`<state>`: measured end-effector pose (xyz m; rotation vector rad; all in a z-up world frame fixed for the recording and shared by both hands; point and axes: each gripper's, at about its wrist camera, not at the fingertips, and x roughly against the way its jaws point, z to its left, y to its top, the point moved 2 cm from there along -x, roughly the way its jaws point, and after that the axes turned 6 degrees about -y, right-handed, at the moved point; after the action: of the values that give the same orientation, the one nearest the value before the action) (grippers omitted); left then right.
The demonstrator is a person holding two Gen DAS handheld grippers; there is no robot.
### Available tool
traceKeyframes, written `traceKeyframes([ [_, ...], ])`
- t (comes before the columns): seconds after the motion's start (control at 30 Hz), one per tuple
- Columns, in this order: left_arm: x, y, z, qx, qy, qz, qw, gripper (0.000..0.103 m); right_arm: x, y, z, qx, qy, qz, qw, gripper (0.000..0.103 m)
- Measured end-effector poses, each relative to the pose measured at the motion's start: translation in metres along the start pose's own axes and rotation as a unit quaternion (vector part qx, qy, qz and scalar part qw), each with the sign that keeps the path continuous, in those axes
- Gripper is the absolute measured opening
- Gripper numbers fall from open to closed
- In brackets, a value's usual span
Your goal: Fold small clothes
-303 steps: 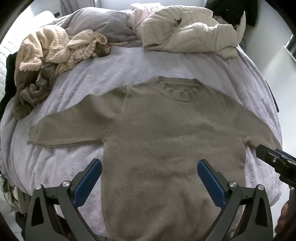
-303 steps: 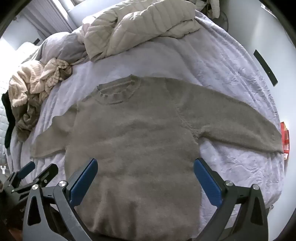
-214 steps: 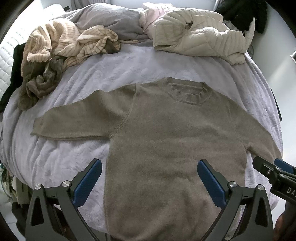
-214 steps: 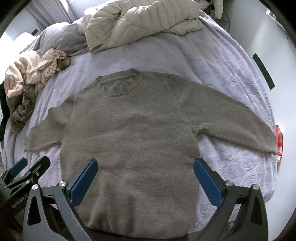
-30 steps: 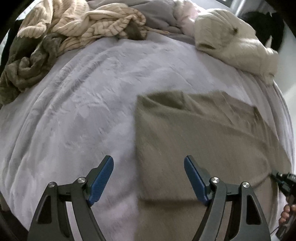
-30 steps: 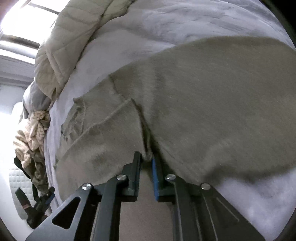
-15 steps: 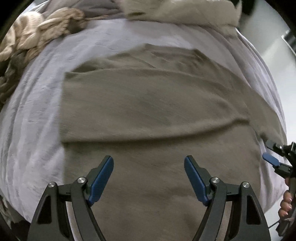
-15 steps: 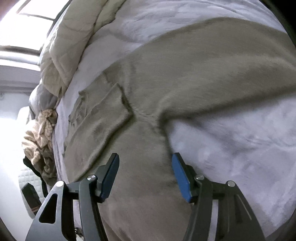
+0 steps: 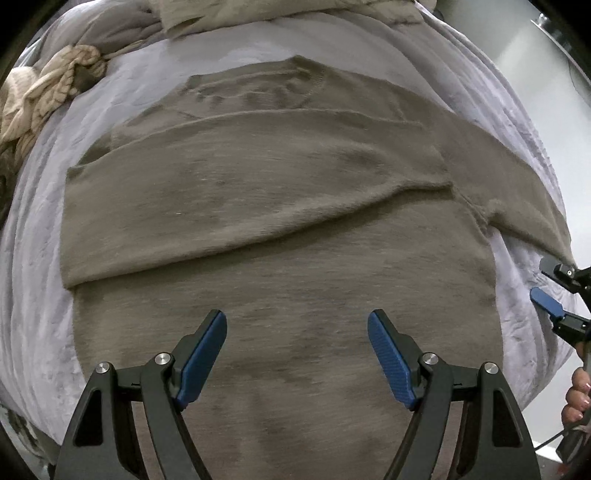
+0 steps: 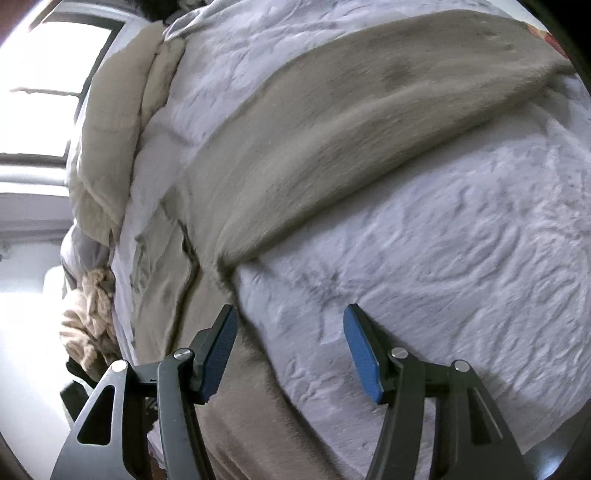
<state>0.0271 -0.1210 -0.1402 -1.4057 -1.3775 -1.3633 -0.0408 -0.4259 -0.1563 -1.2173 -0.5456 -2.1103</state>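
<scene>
A taupe knit sweater (image 9: 280, 280) lies flat on the lilac bedspread (image 9: 33, 314). Its left sleeve (image 9: 236, 192) is folded across the chest, and its right sleeve (image 10: 369, 122) still stretches out sideways over the bedspread (image 10: 461, 258). My left gripper (image 9: 297, 354) hovers open over the sweater's lower body with nothing between its fingers. My right gripper (image 10: 290, 343) is open just below the right armpit, over the sweater's side edge (image 10: 229, 369) and the cover. It shows in the left wrist view as the right gripper (image 9: 554, 288) at the far right, held by a hand (image 9: 578, 398).
A cream quilted jacket (image 9: 280, 13) and a grey pillow (image 9: 103, 26) lie at the head of the bed. A beige striped knit heap (image 9: 40, 88) sits at the far left. The same jacket (image 10: 110, 122) and knit heap (image 10: 92, 314) show in the right wrist view below a bright window (image 10: 44, 74).
My right gripper let go of the sweater near the armpit, opened and drew back toward the right sleeve. My left gripper swung from the bed's left side to over the sweater's body.
</scene>
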Motion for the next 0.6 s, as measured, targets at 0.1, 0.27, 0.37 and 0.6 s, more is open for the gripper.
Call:
traceKeyframes([
  [0.1, -0.004, 0.001, -0.012, -0.002, 0.001, 0.004, 1.0000, 0.079, 0.003, 0.008, -0.007, -0.007, 0.007, -0.005, 1.000, 0.063],
  [0.27, -0.011, 0.005, -0.034, -0.008, 0.001, 0.010, 0.9999, 0.079, 0.017, 0.026, -0.019, -0.029, 0.035, -0.038, 0.998, 0.063],
  [0.37, -0.015, 0.008, -0.048, -0.016, -0.005, 0.012, 0.9998, 0.079, 0.029, 0.042, -0.037, -0.066, 0.048, -0.066, 0.994, 0.063],
  [0.6, -0.024, 0.016, -0.073, -0.030, -0.014, 0.014, 0.9993, 0.079, 0.040, 0.069, -0.082, -0.152, 0.068, -0.098, 0.981, 0.063],
])
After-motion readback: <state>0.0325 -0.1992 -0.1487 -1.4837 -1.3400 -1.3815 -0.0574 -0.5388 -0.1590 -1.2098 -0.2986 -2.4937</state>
